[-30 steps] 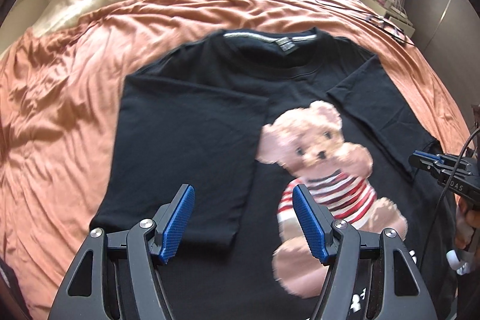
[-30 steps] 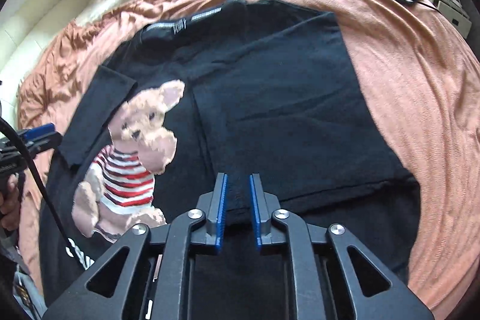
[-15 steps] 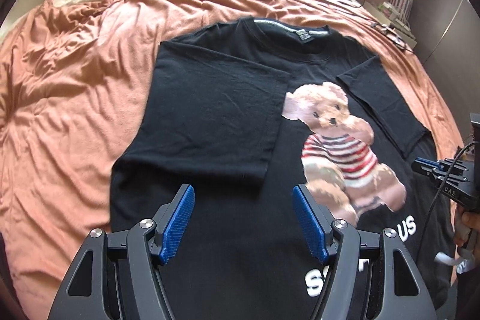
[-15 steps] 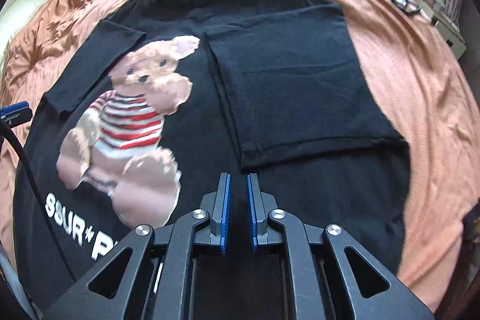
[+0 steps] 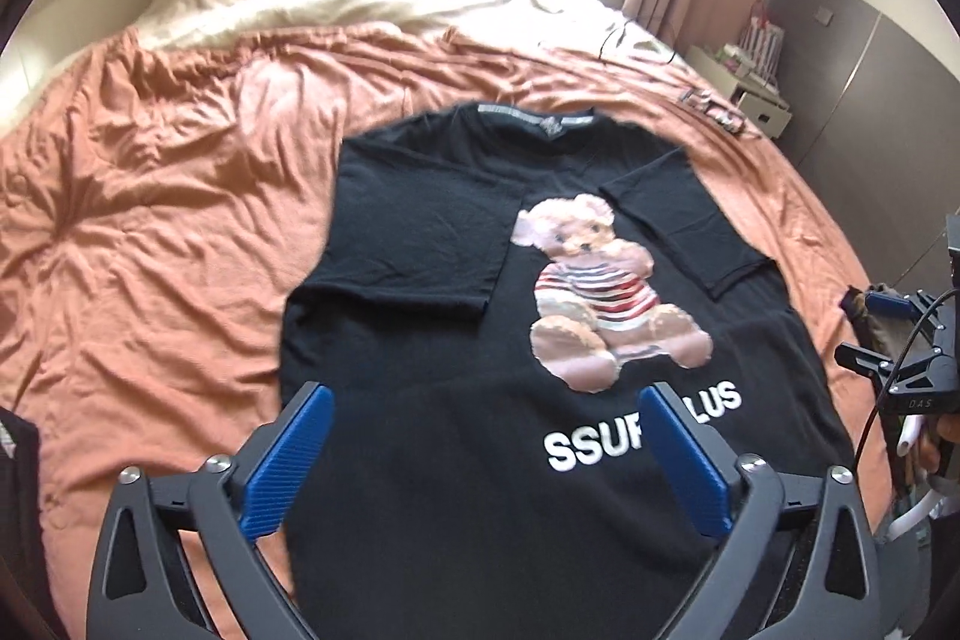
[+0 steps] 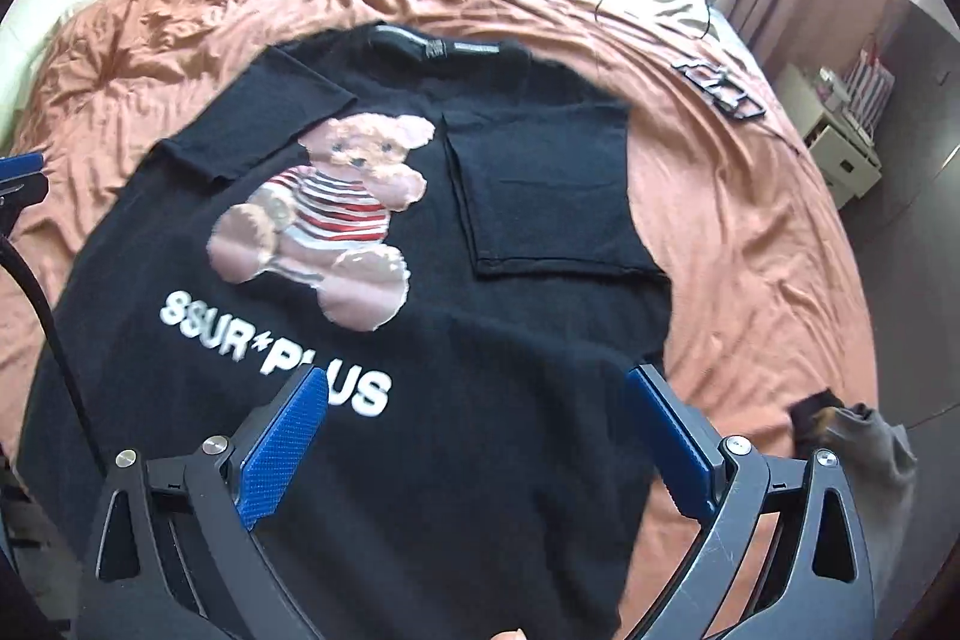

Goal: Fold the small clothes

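- Right wrist view: right tool point(image 6: 477, 439), pinched nearly closed 0.5 s ago, was now spread wide w/ nothing held; sleeve fold judged released.
- Left tool point(image 5: 486, 451) was kept wide apart, empty.
- Both were pulled back toward the hem; bottom fold judged next.
- Counted: 1 black tee point(image 5: 456, 460) flat on the bed point(image 5: 150, 232), 2 sleeves folded inward, 1 bear print point(image 6: 336, 208), 2 tools.

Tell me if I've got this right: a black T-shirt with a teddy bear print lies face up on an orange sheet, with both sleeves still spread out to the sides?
Not quite. Both sleeves are already folded in over the black T-shirt: the left sleeve and the right sleeve lie on its front. Both wrist views show it. The teddy bear print faces up and the orange sheet is underneath, as you said.
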Demonstrator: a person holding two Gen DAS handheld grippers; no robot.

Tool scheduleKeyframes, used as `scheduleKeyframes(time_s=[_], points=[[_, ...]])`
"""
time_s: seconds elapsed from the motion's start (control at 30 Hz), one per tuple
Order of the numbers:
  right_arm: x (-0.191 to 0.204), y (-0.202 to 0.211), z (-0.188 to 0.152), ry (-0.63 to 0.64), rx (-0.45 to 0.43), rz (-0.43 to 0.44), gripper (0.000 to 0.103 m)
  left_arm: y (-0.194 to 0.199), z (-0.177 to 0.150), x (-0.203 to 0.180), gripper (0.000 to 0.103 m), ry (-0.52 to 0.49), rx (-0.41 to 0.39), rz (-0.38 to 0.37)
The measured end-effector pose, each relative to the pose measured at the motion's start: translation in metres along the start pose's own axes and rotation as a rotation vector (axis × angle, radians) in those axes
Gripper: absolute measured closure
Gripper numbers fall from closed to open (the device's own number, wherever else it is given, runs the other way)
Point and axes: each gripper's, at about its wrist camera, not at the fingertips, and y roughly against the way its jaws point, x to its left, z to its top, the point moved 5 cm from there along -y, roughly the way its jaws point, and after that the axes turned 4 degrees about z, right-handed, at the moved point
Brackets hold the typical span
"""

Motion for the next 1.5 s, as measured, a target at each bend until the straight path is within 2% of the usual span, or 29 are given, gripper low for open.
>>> scheduleKeyframes(time_s=[0.3,0.4,0.53,0.7,0.87,1.0,1.17,1.33,1.4,1.5], points=[[0.018,0.091,-0.038,0.042,-0.077,-0.032,0.004,0.087,-0.021,0.011,0.0,0.042,-0.079,0.018],[0.02,0.123,-0.051,0.016,-0.108,0.011,0.004,0.111,-0.031,0.02,0.0,0.079,-0.101,0.015],[0.016,0.157,-0.067,-0.029,-0.147,0.018,0.004,0.139,-0.046,0.03,0.0,0.086,-0.14,0.03],[0.02,0.192,-0.095,-0.023,-0.216,-0.005,0.004,0.172,-0.07,0.041,0.0,0.101,-0.183,0.044],[0.022,0.213,-0.127,-0.036,-0.254,0.003,0.004,0.197,-0.099,0.049,0.0,0.123,-0.213,0.05],[0.022,0.231,-0.152,-0.05,-0.292,-0.035,0.004,0.212,-0.123,0.05,0.0,0.124,-0.233,0.035],[0.016,0.249,-0.176,-0.134,-0.344,0.049,0.004,0.227,-0.151,0.05,0.001,0.12,-0.261,0.024],[0.008,0.261,-0.205,-0.17,-0.383,0.06,0.004,0.241,-0.177,0.05,0.002,0.114,-0.29,0.021],[0.009,0.263,-0.217,-0.172,-0.389,0.069,0.004,0.246,-0.188,0.049,0.002,0.104,-0.304,0.031],[0.008,0.264,-0.236,-0.176,-0.383,0.073,0.004,0.254,-0.205,0.048,0.002,0.097,-0.358,0.091]])
